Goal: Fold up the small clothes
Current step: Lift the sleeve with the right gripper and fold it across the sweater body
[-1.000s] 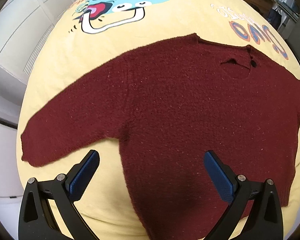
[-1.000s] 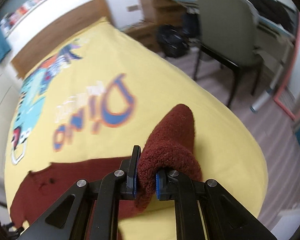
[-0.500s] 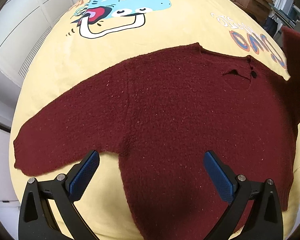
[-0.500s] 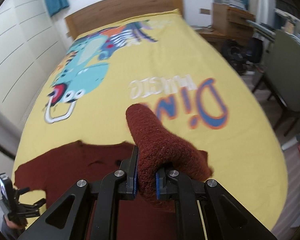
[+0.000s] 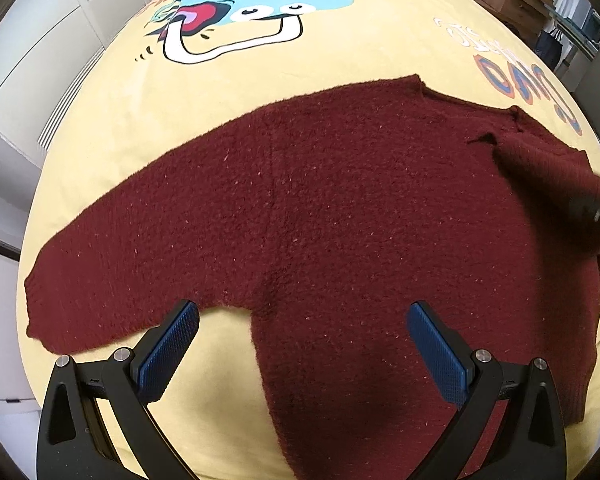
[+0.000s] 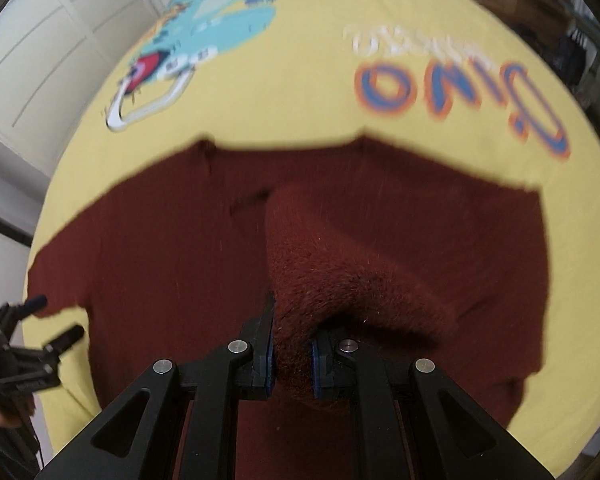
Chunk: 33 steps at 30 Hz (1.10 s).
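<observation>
Right gripper: jaws pinching the cuff of a dark red sweater, sleeve draped over the sweater's chest near the neckline. Left gripper: jaws spread wide, nothing between the pads, hovering over the sweater's lower body beside the other sleeve. Sweater lying flat across the foot end of a bed with a yellow dinosaur-print cover.
</observation>
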Each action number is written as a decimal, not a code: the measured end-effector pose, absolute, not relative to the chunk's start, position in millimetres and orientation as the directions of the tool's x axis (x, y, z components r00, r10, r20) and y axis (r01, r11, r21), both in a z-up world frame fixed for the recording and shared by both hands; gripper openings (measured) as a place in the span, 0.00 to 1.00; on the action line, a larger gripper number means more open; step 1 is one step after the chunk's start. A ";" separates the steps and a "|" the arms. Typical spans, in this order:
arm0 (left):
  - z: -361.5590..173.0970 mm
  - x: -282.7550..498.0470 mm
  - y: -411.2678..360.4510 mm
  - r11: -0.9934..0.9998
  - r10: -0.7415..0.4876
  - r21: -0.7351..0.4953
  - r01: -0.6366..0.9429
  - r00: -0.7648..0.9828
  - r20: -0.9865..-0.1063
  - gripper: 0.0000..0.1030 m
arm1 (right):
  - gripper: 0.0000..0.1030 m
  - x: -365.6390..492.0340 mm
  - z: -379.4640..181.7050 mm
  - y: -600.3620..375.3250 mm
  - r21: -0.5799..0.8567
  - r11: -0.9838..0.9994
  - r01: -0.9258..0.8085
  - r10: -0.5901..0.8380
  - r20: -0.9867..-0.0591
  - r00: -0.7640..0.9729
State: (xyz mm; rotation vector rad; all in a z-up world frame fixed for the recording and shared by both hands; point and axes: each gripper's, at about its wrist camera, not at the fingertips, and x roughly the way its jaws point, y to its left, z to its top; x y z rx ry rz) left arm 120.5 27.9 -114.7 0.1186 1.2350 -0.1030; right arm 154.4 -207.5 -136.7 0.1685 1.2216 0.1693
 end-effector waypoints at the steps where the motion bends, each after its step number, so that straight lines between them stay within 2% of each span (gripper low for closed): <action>1: -116.1 120.6 27.5 0.989 -0.014 0.034 0.142 0.322 -0.946 0.99 | 0.13 151.3 -146.2 -204.8 0.214 0.976 -0.039 0.216 -0.926 0.311; 7: -118.8 117.5 25.6 0.989 -0.013 0.035 0.145 0.319 -0.948 0.99 | 0.20 142.4 -185.9 -197.8 0.204 0.979 -0.012 0.201 -0.952 0.231; 10: -120.0 116.5 26.4 0.989 -0.009 0.039 0.145 0.311 -0.950 0.99 | 0.43 140.3 -194.1 -197.9 0.196 0.981 0.001 0.191 -0.956 0.224; 11: -120.4 116.2 26.5 0.988 -0.007 0.041 0.149 0.308 -0.951 0.99 | 0.64 139.0 -193.8 -198.6 0.196 0.981 0.002 0.190 -0.954 0.233; 12: -120.7 116.1 26.3 0.987 -0.004 0.045 0.154 0.305 -0.952 0.99 | 0.82 137.3 -192.7 -199.8 0.202 0.979 0.010 0.193 -0.950 0.247; 19: -114.3 117.5 10.6 0.978 -0.019 0.047 0.201 0.312 -0.950 0.99 | 0.83 114.5 -191.5 -226.5 0.161 0.986 0.038 0.147 -0.958 0.245; 23: -112.0 119.5 -13.7 0.965 -0.018 0.066 0.254 0.317 -0.948 0.99 | 0.87 93.3 -197.2 -254.2 0.223 0.971 0.085 0.196 -0.950 0.244; 27: -111.2 122.0 -47.9 0.944 -0.037 0.071 0.323 0.317 -0.948 0.99 | 0.87 69.0 -201.3 -285.2 0.159 0.978 0.131 0.123 -0.960 0.252; 33: -114.6 116.5 -120.2 0.851 0.006 0.204 0.485 0.379 -0.925 0.99 | 0.87 42.1 -207.4 -332.7 0.166 0.957 0.238 0.102 -0.960 0.260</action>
